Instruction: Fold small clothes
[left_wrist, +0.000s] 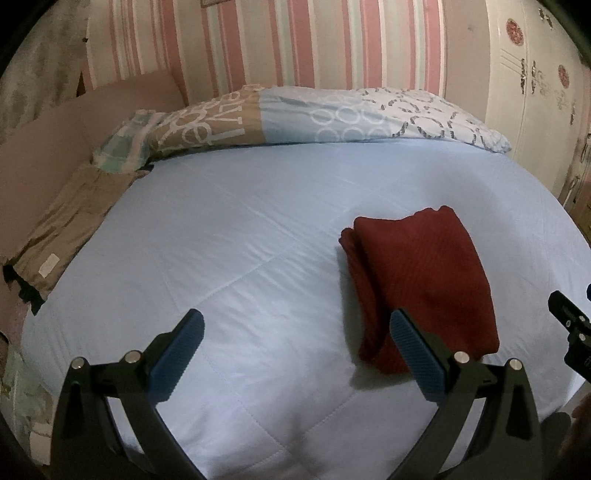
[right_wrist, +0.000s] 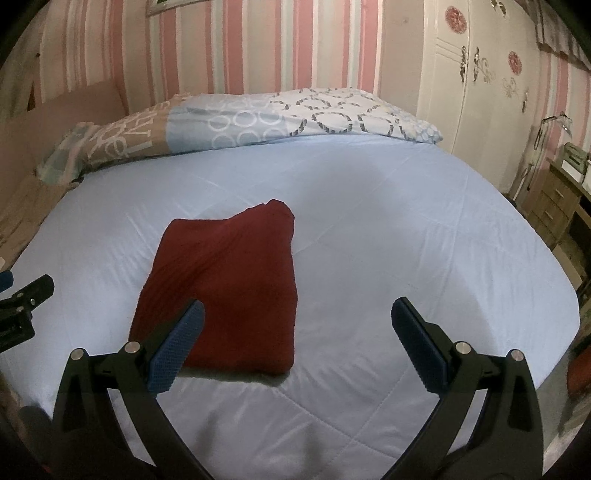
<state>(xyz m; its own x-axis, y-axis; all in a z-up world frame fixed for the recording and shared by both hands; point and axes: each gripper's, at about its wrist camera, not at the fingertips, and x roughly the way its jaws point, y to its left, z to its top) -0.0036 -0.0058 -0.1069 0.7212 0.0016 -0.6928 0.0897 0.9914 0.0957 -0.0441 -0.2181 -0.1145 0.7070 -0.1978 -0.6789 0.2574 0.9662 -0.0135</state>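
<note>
Dark red garment (right_wrist: 225, 284) of matt ribbed knit cloth; pale blue bedcover (right_wrist: 388, 229) of smooth quilted fabric (faint sheen); blue finger pads (right_wrist: 177, 347) rough, dimpled.

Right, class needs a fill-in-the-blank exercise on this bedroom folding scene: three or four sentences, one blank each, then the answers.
1. The folded garment lying on the bed is dark ___ in colour.
2. The bedspread beneath it is light ___.
3. The left gripper and right gripper both have their fingers ___, holding nothing.
4. The wall behind the bed has pink and white ___.

Answers: red; blue; open; stripes
</note>
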